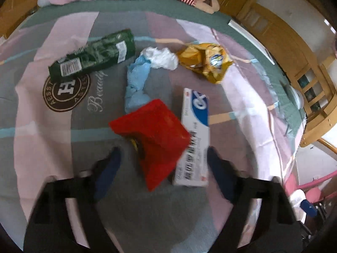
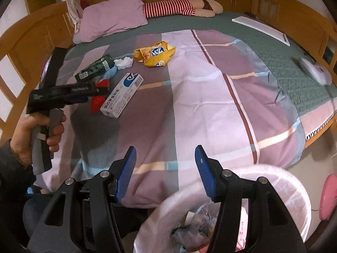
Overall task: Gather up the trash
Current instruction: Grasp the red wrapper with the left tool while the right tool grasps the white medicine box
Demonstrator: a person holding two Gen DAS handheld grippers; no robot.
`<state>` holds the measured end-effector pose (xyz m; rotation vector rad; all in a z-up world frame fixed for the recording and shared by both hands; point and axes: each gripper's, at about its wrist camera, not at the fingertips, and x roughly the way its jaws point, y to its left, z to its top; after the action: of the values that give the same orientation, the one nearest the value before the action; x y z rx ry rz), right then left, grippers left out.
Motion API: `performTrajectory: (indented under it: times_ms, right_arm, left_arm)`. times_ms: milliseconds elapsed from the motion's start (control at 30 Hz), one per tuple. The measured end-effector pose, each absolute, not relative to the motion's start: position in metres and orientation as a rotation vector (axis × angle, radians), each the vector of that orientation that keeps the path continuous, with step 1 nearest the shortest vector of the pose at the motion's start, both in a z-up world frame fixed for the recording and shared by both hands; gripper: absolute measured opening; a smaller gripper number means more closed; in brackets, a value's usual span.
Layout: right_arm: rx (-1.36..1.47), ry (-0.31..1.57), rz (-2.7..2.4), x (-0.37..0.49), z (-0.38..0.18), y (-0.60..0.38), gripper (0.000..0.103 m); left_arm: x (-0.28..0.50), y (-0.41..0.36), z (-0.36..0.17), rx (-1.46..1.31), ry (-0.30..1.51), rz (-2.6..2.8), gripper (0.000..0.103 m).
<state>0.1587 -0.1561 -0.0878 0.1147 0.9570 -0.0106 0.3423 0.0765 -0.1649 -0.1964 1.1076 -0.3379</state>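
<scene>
Trash lies on the bed quilt (image 1: 52,109): a red wrapper (image 1: 153,139), a white and blue box (image 1: 194,139), a blue and white crumpled tissue (image 1: 139,78), a green packet (image 1: 94,57) and a yellow chip bag (image 1: 207,61). My left gripper (image 1: 164,154) is open, its fingers on either side of the red wrapper and the box, just above the quilt. My right gripper (image 2: 165,154) is open and empty above a white bin (image 2: 280,181) that holds trash. The left gripper (image 2: 92,92) also shows there, over the red wrapper (image 2: 99,101) beside the box (image 2: 122,94).
A pink pillow (image 2: 113,19) and a striped stuffed doll (image 2: 181,6) lie at the head of the bed. A white board (image 2: 261,28) and a white object (image 2: 316,71) lie on the green cover at the right. Wooden bed frames stand on both sides.
</scene>
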Motion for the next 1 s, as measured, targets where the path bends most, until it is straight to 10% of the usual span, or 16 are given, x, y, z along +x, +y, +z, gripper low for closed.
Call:
performTrajectory:
  times_ms: [33, 167, 767, 1000]
  right_arm:
    - [0.107, 0.958, -0.009, 0.164, -0.088, -0.153, 0.057]
    - [0.084, 0.950, 0.022, 0.193, -0.093, -0.132, 0.057]
    - [0.038, 1.045, -0.042, 0.323, -0.161, -0.035, 0.062]
    - [0.022, 1.037, -0.009, 0.316, -0.166, -0.031, 0.049]
  left_arm:
    - [0.345, 0.082, -0.170, -0.212, 1.128, -0.343, 0.039]
    - [0.340, 0.115, -0.165, -0.311, 1.137, -0.293, 0.032]
    - [0.277, 0.230, -0.103, -0.409, 0.971, -0.106, 0.032]
    - [0.276, 0.225, -0.103, -0.387, 0.965, -0.092, 0.032]
